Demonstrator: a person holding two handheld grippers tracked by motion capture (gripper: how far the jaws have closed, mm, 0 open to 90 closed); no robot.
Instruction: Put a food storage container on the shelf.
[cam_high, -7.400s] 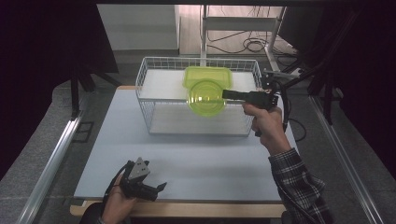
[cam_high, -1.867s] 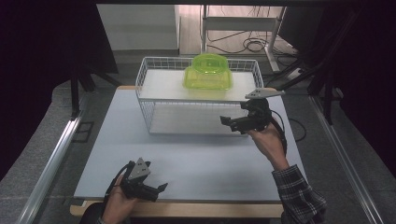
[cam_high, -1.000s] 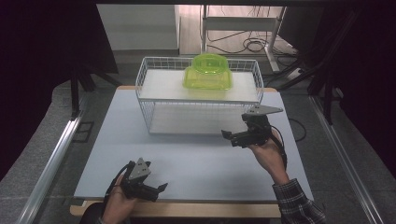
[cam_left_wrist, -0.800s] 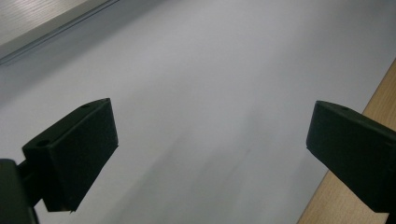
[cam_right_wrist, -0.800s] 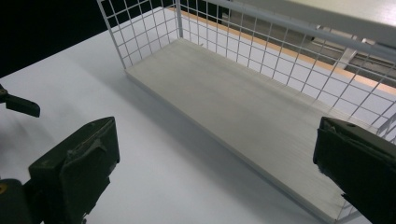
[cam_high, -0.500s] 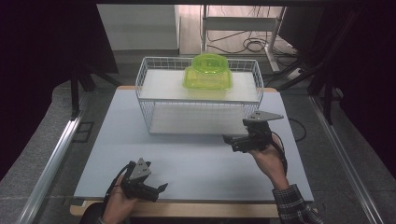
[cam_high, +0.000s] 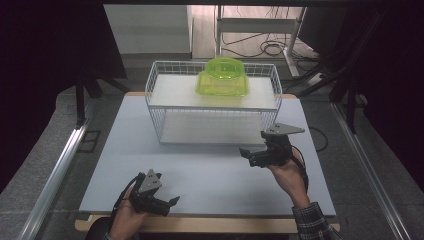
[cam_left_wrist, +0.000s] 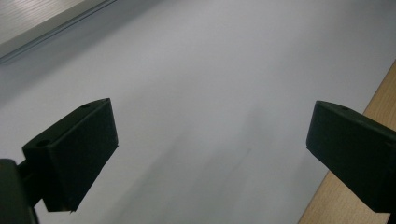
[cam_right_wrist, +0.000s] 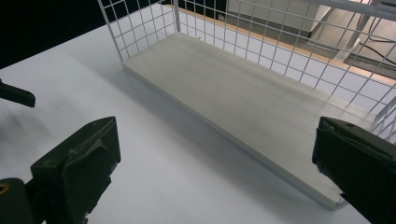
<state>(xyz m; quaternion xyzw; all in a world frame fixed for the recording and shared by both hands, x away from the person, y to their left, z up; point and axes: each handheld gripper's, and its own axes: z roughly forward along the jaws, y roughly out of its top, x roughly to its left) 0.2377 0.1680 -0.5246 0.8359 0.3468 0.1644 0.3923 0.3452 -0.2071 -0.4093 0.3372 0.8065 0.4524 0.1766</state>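
The table (cam_high: 210, 170) takes up the middle of the high view, a pale sheet over a wooden edge at the bottom. On its far half, upper centre of the frame, stands the rack (cam_high: 212, 102), a white wire basket with an upper shelf and a lower board. Two green bowls (cam_high: 223, 79) sit stacked upside down on that upper shelf, a little right of its middle, the smaller one on top of the wider one.

The right gripper (cam_high: 248, 154) is at centre right of the frame, held above the table just in front of the rack's right end, its jaws wide apart and holding nothing. In the right gripper view its jaws frame the lower board and the wire wall at upper centre. The left gripper (cam_high: 172, 202) lies low at the bottom left of the high view, near the table's front edge, jaws also spread wide and bare; the left gripper view looks across plain table.

The bowls lie up and slightly left of the right gripper in the frame, beyond the rack's front wall, and well apart from the left one. So the right hand is much the nearer, and any reach for the bowls would, I judge, go up over the wire rim rather than straight ahead.
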